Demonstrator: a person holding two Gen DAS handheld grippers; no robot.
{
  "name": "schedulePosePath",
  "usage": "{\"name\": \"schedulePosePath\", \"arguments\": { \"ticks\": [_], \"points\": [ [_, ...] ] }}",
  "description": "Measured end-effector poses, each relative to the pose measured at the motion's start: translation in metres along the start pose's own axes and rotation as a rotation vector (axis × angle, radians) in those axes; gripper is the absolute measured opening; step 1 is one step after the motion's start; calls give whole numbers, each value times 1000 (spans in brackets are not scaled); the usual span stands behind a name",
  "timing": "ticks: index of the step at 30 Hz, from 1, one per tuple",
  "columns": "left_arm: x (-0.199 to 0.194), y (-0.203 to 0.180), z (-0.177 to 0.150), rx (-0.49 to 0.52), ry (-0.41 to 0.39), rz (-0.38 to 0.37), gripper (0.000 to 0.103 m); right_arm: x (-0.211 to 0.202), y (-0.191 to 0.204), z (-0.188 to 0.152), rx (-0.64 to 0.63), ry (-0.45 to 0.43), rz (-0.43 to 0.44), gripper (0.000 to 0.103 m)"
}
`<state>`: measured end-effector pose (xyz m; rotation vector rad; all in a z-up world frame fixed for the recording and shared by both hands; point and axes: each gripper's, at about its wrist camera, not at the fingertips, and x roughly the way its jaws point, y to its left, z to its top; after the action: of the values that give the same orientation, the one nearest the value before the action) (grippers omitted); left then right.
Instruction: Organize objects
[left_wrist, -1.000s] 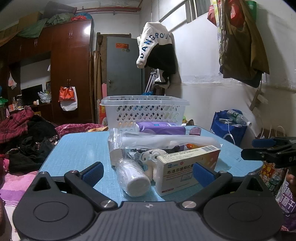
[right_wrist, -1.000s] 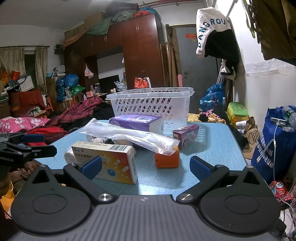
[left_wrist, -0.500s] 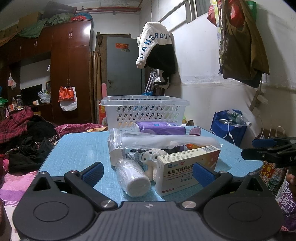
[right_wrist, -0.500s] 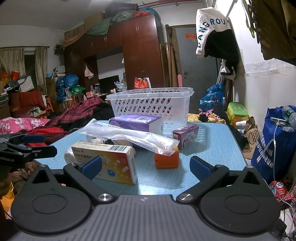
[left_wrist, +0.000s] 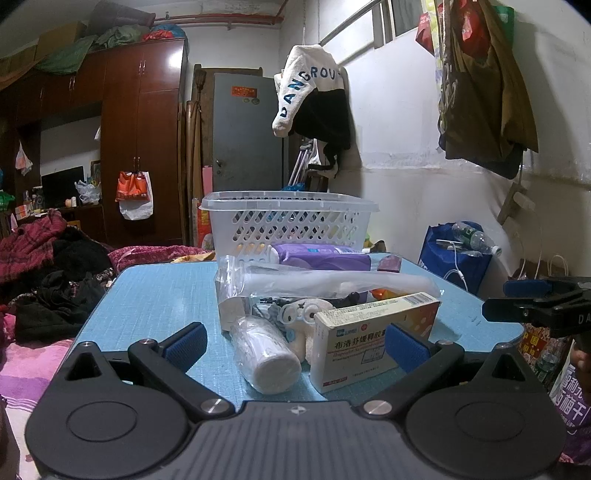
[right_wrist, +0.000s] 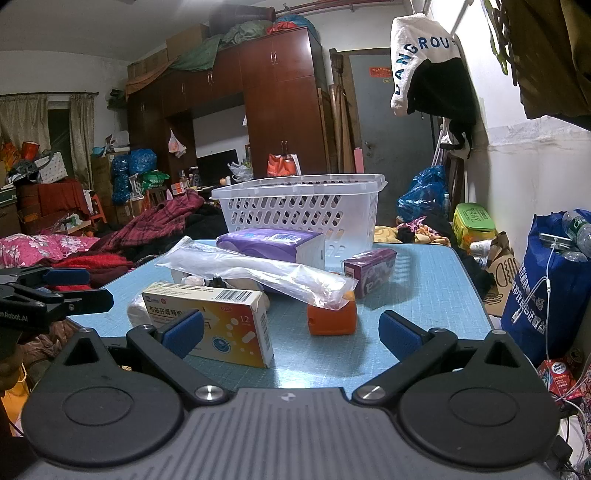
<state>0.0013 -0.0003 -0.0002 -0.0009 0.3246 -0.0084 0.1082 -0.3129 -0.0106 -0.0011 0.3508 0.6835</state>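
Observation:
A pile of objects lies on a blue table (left_wrist: 155, 295): a white medicine box (left_wrist: 373, 339) (right_wrist: 221, 321), a white roll (left_wrist: 266, 354), a small plush toy (left_wrist: 306, 314), a clear plastic bag (left_wrist: 332, 280) (right_wrist: 255, 273), a purple pack (left_wrist: 321, 254) (right_wrist: 273, 243), an orange bottle (right_wrist: 332, 317) and a small purple box (right_wrist: 369, 269). A white basket (left_wrist: 284, 221) (right_wrist: 303, 210) stands behind them. My left gripper (left_wrist: 295, 343) is open at the table's near edge, its fingers either side of the roll and box. My right gripper (right_wrist: 291, 332) is open and empty near the medicine box.
A white wall runs along the right with hanging clothes (left_wrist: 484, 96). A blue bag (right_wrist: 546, 280) stands on the floor right of the table. Clothes and bedding (left_wrist: 44, 266) lie to the left. A dark wardrobe (left_wrist: 140, 140) and grey door stand behind.

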Motion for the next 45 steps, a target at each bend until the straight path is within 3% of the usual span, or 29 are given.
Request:
{"name": "schedulePosePath", "arguments": {
  "ticks": [30,38,42,45],
  "points": [
    [2,1,-1,-6,2,-13,103,0,0,0,1,1,-4,103],
    [-3,4,-3,-14,-39,-10,103,-1,-1,0,-4,-1,-12,103],
    [0,7,-3,4,-66,-23,103,-3,-3,-1,-11,-43,-50,103],
    [8,7,-6,37,-77,-42,103,-4,-8,-5,-8,-112,-11,103]
  ]
}}
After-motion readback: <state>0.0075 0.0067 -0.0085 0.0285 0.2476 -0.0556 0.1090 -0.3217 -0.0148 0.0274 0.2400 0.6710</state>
